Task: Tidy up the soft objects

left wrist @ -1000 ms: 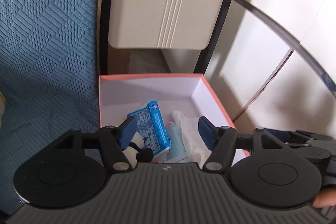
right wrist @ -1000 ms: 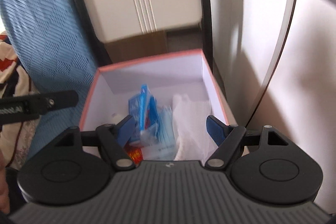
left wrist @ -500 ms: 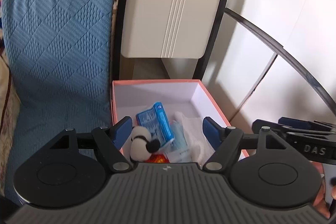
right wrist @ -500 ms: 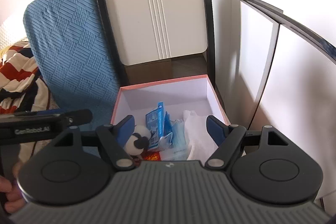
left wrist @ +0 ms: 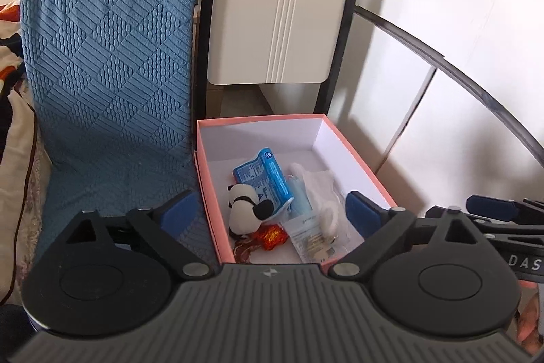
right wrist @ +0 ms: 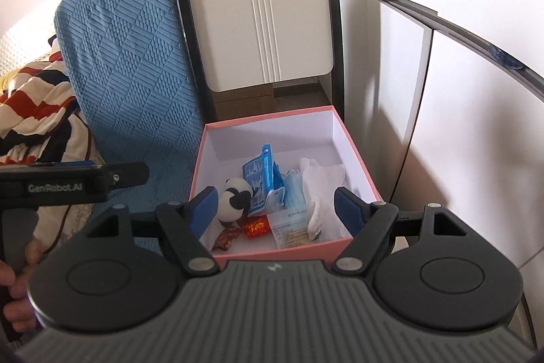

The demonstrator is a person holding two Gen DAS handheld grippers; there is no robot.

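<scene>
- Two grippers hang empty: the left gripper (left wrist: 272,210), jaws just widened, and the right gripper (right wrist: 275,206), both spread.
- The box (left wrist: 360,165) holds the panda (left wrist: 243,206), blue pack (left wrist: 265,179), mask and tissue, bunched at its near end.
- I'd pull both grippers clear without clipping the rim.
- Foil items at the near wall are hard to identify.
</scene>
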